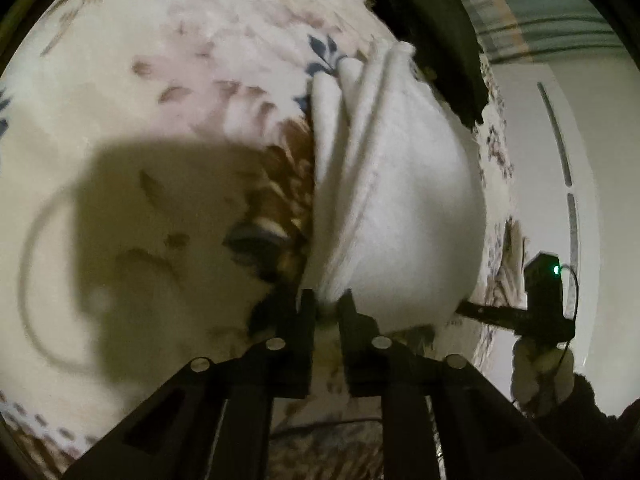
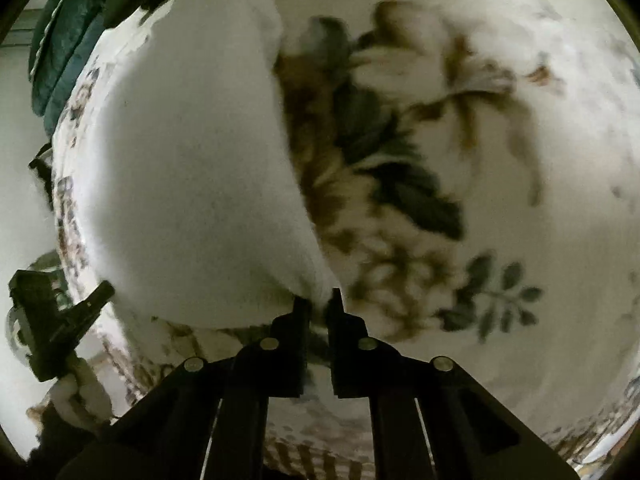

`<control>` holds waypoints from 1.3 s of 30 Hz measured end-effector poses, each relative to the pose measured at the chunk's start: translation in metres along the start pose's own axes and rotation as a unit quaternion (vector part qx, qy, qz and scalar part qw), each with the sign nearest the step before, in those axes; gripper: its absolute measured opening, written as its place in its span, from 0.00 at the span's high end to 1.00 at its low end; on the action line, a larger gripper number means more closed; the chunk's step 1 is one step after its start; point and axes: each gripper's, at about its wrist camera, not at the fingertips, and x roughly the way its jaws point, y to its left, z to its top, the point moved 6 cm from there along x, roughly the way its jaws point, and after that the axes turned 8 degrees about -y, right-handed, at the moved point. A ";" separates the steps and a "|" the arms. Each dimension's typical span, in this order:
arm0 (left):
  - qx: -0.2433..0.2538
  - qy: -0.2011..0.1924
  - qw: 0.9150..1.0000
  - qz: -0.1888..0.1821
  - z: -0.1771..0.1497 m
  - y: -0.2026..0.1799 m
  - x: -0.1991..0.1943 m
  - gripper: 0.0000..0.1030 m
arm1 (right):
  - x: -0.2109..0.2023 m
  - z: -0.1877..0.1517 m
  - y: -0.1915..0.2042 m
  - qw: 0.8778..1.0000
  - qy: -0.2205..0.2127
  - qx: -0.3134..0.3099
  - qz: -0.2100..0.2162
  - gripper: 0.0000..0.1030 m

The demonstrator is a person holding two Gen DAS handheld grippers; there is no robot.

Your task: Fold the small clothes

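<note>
Where our left gripper (image 1: 327, 306) meets the white cloth (image 1: 400, 200), we find its two black fingers drawn close together on a bunched corner of the fabric, clenched on it. Our right gripper (image 2: 319, 304) is likewise pinched on another corner of the same white cloth (image 2: 192, 168), its fingers nearly touching with fabric between them. Seen from the right wrist, the left gripper (image 2: 60, 320) appears at the far edge of the cloth, held in a light-gloved hand (image 2: 80, 392). In the left wrist view the right gripper (image 1: 544, 300) shows in the same manner, a green light lit on its body.

The cloth hangs or lies in long folds, spread between the two tools over a floral bedspread (image 1: 160, 80). We note brown and dark blue-green leaf prints on a cream ground (image 2: 400, 160). A heavy shadow of the tool falls on this surface in the left view.

Beyond the spread we record a dark garment or cushion (image 1: 432, 32) at its far edge, a teal quilted item (image 2: 64, 52), and a pale wall or cabinet panel (image 1: 560, 160) alongside. Both views are motion-blurred.
</note>
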 end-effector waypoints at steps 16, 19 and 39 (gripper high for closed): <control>0.116 -0.067 0.990 0.043 0.180 -0.067 0.087 0.54 | -0.035 0.190 0.007 0.983 -0.112 0.088 0.119 0.43; 0.151 -0.061 0.986 0.047 0.181 -0.078 0.095 0.93 | -0.036 0.213 0.016 0.985 -0.133 0.072 0.082 0.94; 0.048 -0.053 0.997 0.027 0.189 -0.040 0.085 0.73 | -0.027 0.240 0.040 0.992 -0.123 0.011 0.024 0.95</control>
